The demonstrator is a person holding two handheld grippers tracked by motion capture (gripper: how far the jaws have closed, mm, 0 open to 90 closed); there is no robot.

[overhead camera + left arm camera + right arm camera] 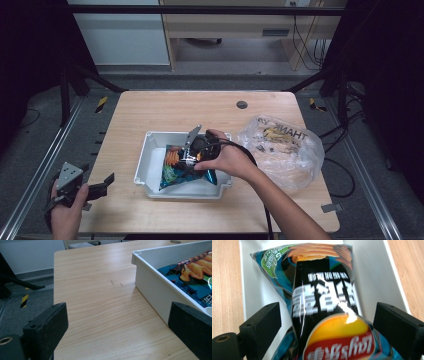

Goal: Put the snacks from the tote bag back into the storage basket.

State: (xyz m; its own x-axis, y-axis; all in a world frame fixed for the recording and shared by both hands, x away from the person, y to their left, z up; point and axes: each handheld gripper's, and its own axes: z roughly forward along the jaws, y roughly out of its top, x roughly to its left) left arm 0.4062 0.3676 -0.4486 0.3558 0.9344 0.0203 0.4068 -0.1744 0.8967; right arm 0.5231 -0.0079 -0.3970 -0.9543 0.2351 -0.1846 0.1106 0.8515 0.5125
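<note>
The wooden counter (165, 107) carries a white tray (141, 161) at its middle and a crumpled clear plastic bag (295, 150) to the tray's right. A blue chip bag (322, 297) lies inside the tray. The right tool (327, 330) hangs over it, jaws spread either side, released. The left tool (102, 184) rests apart by the counter's near left edge, jaws spread wide

High view looks down; gripper views closely share the tray (142, 162).
</note>
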